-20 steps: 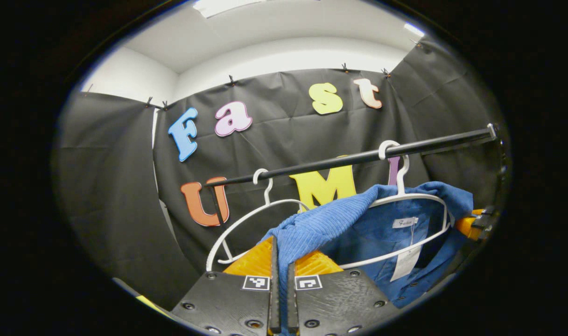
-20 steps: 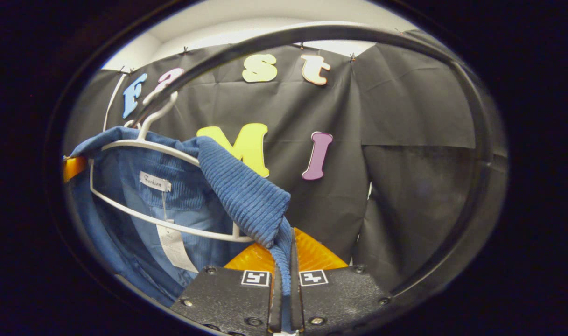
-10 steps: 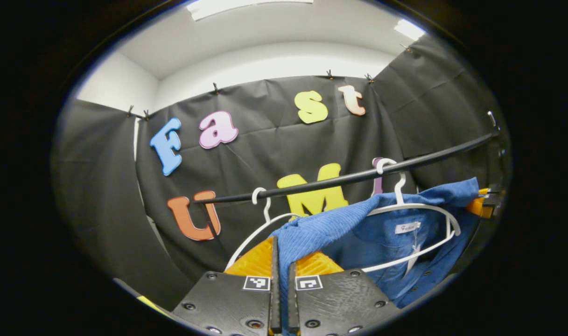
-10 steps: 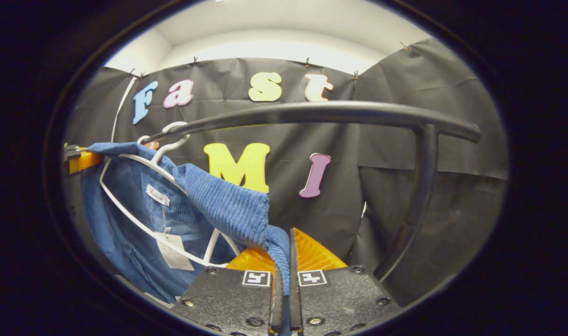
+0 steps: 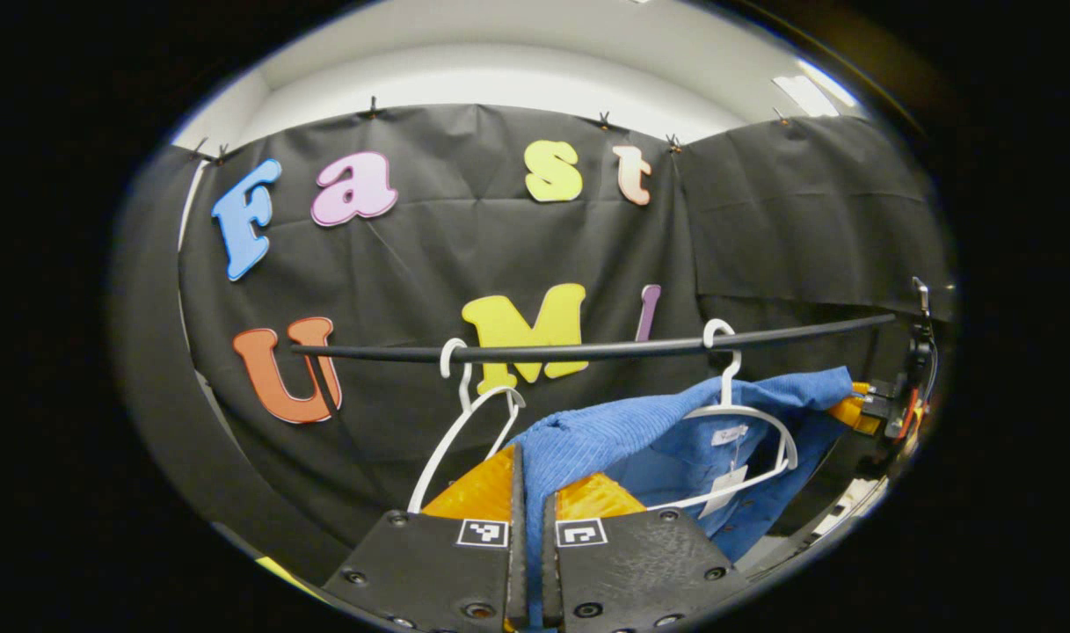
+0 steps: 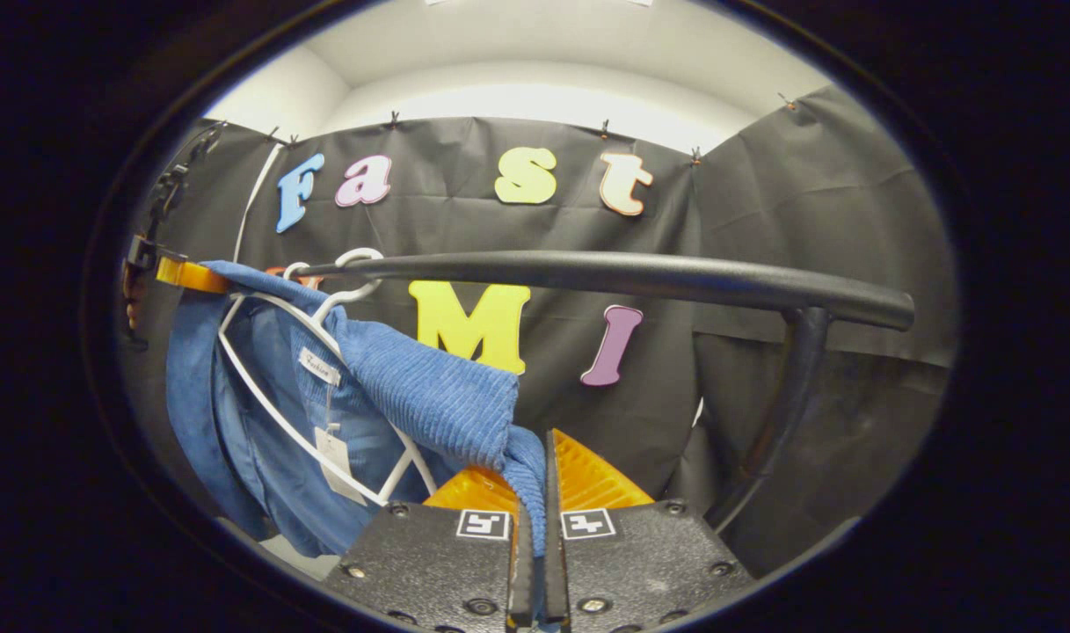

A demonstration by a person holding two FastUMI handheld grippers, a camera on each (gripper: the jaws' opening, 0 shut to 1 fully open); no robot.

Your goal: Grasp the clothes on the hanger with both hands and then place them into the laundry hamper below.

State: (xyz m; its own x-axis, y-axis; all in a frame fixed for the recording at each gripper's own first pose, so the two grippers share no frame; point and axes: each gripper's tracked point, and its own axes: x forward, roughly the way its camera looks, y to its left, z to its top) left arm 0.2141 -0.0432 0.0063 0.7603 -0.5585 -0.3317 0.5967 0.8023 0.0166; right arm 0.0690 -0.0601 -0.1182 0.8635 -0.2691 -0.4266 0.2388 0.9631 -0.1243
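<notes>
A blue corduroy shirt [image 5: 666, 440] is stretched between my two grippers, with a white hanger [image 5: 746, 418] still inside its collar. The hanger's hook sits on the black rail [image 5: 587, 350]. In the left gripper view, my left gripper [image 5: 528, 519] is shut on one shoulder of the shirt, and the right gripper [image 5: 860, 409] pinches the far shoulder. In the right gripper view, my right gripper [image 6: 535, 519] is shut on the shirt [image 6: 429, 396] at its shoulder; the white hanger [image 6: 306, 396] slants inside the cloth, and the left gripper [image 6: 183, 274] holds the far end.
An empty white hanger [image 5: 460, 413] hangs on the rail to the left of the shirt. The rail [image 6: 605, 274] bends down into a black upright post [image 6: 785, 396] on the right of the right gripper view. Black cloth walls stand close behind.
Both grippers have pulled back and risen with the shirt, so the rail and hanger look smaller and lower. The shirt is drawn tighter and the hanger tilts more inside it.
</notes>
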